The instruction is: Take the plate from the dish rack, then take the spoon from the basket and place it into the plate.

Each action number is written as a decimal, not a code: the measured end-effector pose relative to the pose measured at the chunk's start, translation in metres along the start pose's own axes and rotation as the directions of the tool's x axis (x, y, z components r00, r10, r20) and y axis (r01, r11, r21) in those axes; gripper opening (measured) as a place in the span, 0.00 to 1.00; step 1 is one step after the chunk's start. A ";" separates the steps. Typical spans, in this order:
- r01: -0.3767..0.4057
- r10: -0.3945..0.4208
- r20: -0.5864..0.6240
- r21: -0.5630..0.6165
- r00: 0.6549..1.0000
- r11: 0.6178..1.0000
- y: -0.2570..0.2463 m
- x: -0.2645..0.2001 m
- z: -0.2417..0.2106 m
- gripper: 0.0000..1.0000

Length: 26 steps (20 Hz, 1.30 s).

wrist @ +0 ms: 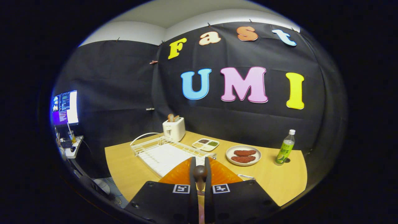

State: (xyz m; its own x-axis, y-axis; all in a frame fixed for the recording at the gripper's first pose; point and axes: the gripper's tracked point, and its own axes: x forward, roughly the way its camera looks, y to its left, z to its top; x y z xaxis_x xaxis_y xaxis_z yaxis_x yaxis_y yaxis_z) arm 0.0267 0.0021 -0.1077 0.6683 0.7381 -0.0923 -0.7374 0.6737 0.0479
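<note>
Hand-held gripper (200, 169) pinches one spoon (200, 174).

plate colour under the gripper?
Orange, ribbed plate, seen in gripper view just beyond the gripper, shut on the brown spoon handle.

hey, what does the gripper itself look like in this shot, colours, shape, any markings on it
The two-finger gripper has two broad, black, wedge-shaped plastic jaw blocks, with round screw holes along their lower edges. Each block carries a small square black-and-white fiducial marker near its inner top corner. Two slim, flat black fingers rise from the blocks, close together and parallel. No cable or sleeve is visible.
</note>
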 end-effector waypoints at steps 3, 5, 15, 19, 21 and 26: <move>-0.087 0.087 -0.053 0.013 0.995 0.996 0.030 0.005 -0.030 0.11; -0.132 0.133 -0.070 0.018 0.989 0.991 0.045 0.008 -0.046 0.11; -0.248 0.236 -0.133 -0.085 0.963 0.965 0.090 0.006 -0.100 0.12; -0.257 0.236 -0.165 -0.115 0.957 0.960 0.088 -0.011 -0.120 0.16; -0.243 0.221 -0.213 -0.083 0.952 0.967 0.083 -0.017 -0.138 0.17; -0.189 0.180 -0.303 -0.001 0.936 0.982 0.068 -0.025 -0.158 0.18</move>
State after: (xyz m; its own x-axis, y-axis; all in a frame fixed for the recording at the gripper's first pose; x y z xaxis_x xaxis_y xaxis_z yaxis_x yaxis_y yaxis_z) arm -0.0554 0.0235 -0.2597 0.4634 0.8008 -0.3795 -0.8504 0.5222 0.0635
